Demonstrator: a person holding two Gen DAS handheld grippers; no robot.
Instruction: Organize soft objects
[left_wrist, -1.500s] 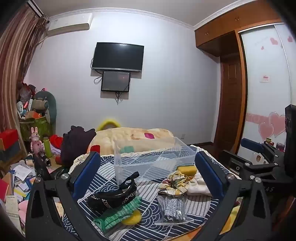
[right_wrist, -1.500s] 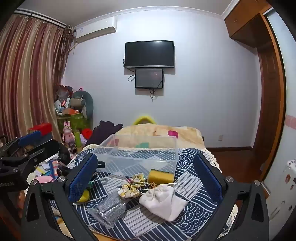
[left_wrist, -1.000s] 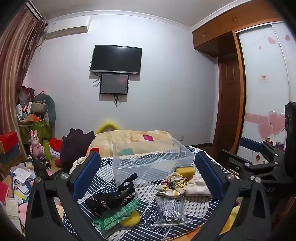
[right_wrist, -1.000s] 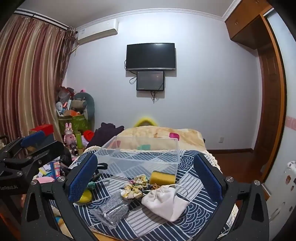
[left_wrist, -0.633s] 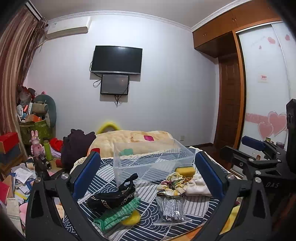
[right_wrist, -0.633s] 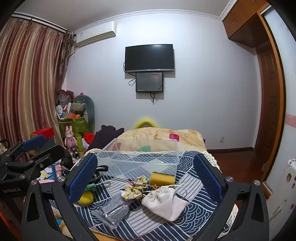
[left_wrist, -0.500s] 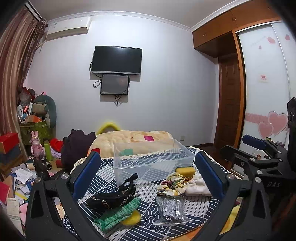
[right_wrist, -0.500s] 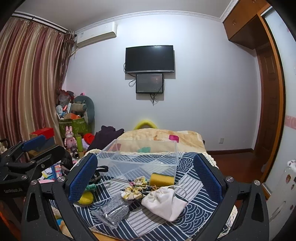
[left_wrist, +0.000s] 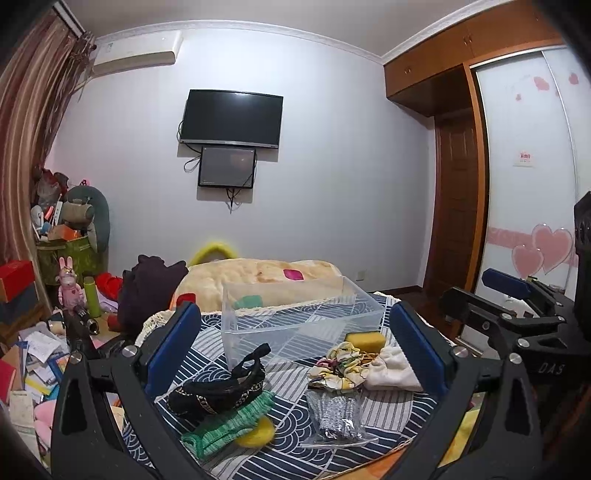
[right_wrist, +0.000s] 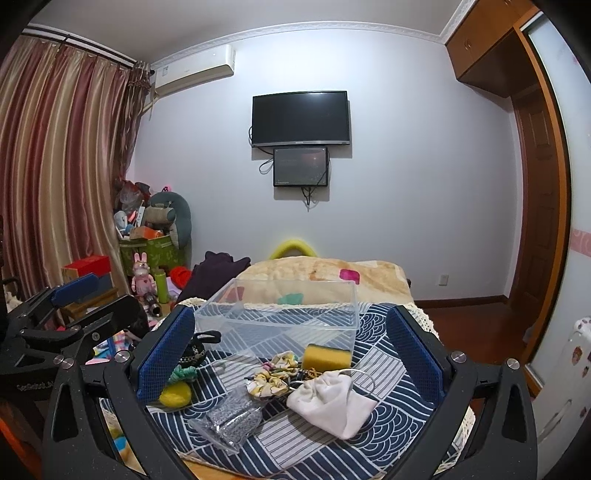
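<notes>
Left wrist view: left tool (left_wrist: 295, 350) wide open, empty; right tool (right_wrist: 291, 354) same. Near bench edge: green sock (left_wrist: 231, 419), silver bag (left_wrist: 338, 413). Middle: black strap (left_wrist: 225, 387), scrunchies (left_wrist: 338, 367), white pouch (right_wrist: 332, 404), sponge (right_wrist: 327, 357). Far edge: clear bin (left_wrist: 299, 321), empty. Risk: slick bag slips; tangled scrunchies drag along neighbours.

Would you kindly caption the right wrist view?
Open right gripper above sponge, scrunchie, white pouch; clear bin empty.
</notes>
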